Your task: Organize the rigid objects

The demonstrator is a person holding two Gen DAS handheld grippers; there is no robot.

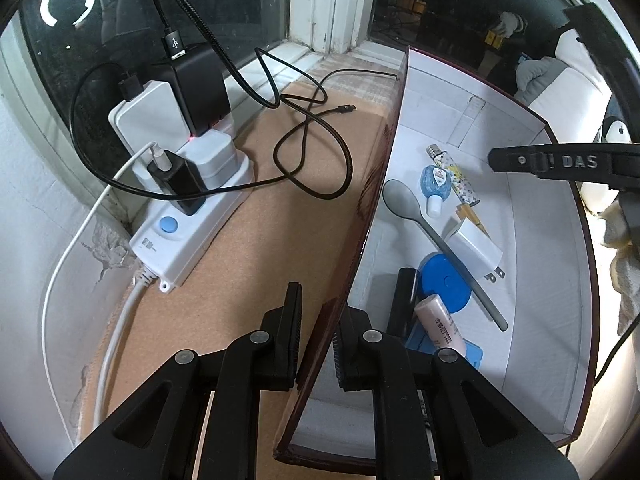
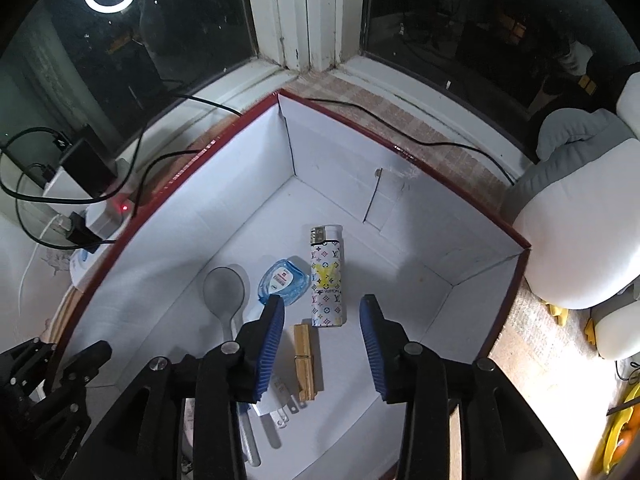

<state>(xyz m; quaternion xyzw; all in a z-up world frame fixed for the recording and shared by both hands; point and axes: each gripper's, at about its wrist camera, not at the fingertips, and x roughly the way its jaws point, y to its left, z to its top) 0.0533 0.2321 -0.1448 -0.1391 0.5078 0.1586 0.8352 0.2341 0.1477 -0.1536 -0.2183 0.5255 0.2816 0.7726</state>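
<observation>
A white-lined box with a dark red rim [image 1: 376, 184] [image 2: 188, 160] holds several items: a grey spoon [image 1: 400, 200] [image 2: 224, 290], a small blue bottle [image 1: 433, 180] [image 2: 282, 280], a patterned lighter [image 1: 452, 174] [image 2: 327, 280], a wooden clothespin [image 2: 304, 362], a white plug adapter [image 1: 478, 246], a blue disc [image 1: 444, 284] and a pink tube [image 1: 440, 324]. My left gripper [image 1: 318, 340] straddles the box's left wall, its jaws close on either side. My right gripper [image 2: 322, 320] is open and empty above the clothespin and lighter; it also shows in the left wrist view [image 1: 560, 164].
A white power strip [image 1: 188, 216] with chargers and black cables [image 1: 312, 148] lies on the brown sill left of the box. Window glass stands behind. A white and grey plush [image 2: 576, 216] sits right of the box.
</observation>
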